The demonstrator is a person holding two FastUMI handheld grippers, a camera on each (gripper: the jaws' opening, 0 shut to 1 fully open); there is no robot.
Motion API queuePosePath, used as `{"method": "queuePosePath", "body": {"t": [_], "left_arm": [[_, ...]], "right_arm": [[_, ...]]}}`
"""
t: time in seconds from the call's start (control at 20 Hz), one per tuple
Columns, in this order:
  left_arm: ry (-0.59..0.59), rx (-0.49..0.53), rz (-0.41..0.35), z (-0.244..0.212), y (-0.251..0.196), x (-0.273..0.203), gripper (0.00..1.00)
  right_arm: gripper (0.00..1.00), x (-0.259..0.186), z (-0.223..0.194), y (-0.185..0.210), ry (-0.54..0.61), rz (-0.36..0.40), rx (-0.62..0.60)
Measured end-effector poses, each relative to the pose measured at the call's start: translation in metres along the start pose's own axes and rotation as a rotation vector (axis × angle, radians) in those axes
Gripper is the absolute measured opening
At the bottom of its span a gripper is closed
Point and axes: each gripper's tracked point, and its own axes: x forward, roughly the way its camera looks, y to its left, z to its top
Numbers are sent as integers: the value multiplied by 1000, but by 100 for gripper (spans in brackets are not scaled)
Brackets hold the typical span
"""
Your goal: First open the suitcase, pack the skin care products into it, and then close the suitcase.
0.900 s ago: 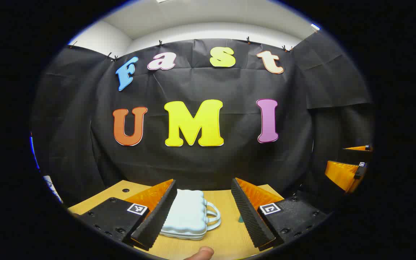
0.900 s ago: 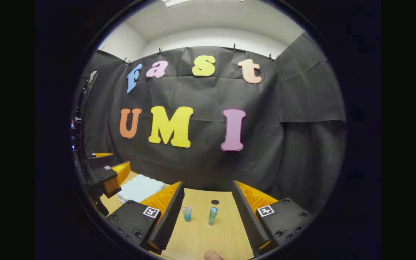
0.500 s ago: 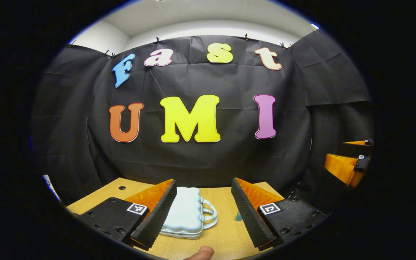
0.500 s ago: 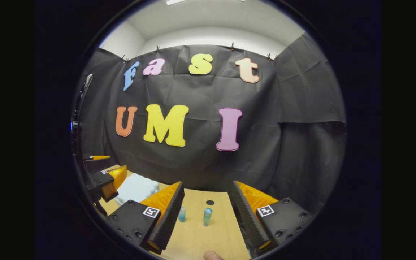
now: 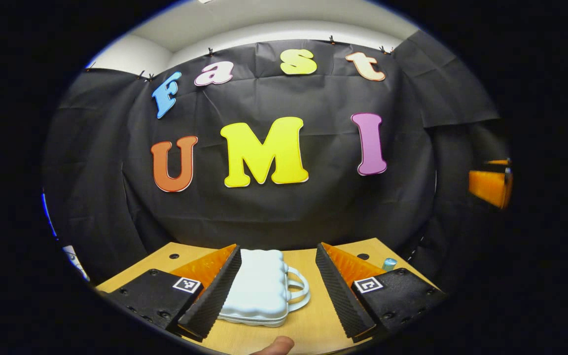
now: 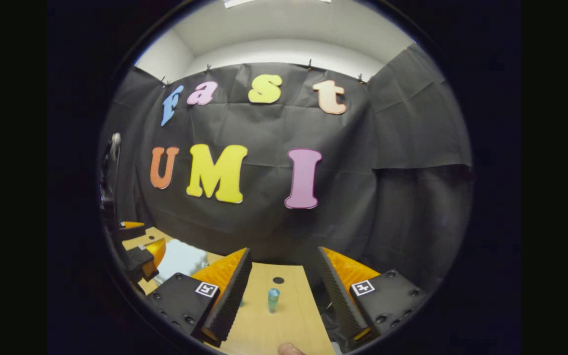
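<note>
In the left gripper view, the wooden table (image 5: 313,325) runs along the bottom of the frame. The left gripper (image 5: 278,291) has its fingers wide apart and holds nothing. The little pale blue suitcase (image 5: 259,293) lies flat and closed at lower middle, just past the left finger, with its handle (image 5: 298,288) pointing right. A small blue bottle (image 5: 389,264) peeks out at lower right.

In the right gripper view, the suitcase shows at lower left. The right gripper (image 6: 281,291) is wide open and empty too. The bottle stands upright between its fingers, farther off.

I think the first step is in hand: opening the suitcase. Next, a gripper needs to reach the lid's edge and lift it.
</note>
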Motion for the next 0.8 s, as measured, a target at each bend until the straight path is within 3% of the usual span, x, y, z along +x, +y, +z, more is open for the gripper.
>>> {"method": "queuePosePath", "body": {"t": [0.15, 0.35, 0.55, 0.8], "left_arm": [[9, 152, 19, -32, -5, 22, 98], [32, 501, 75, -79, -11, 47, 98], [105, 759, 46, -144, -21, 69, 97], [148, 1048, 16, -181, -40, 87, 97]], "right_arm": [[79, 10, -8, -40, 10, -78, -36], [79, 23, -22, -73, 39, -137, -50], [78, 35, -40, -85, 66, -135, -52], [79, 54, -67, -87, 115, -89, -44]]}}
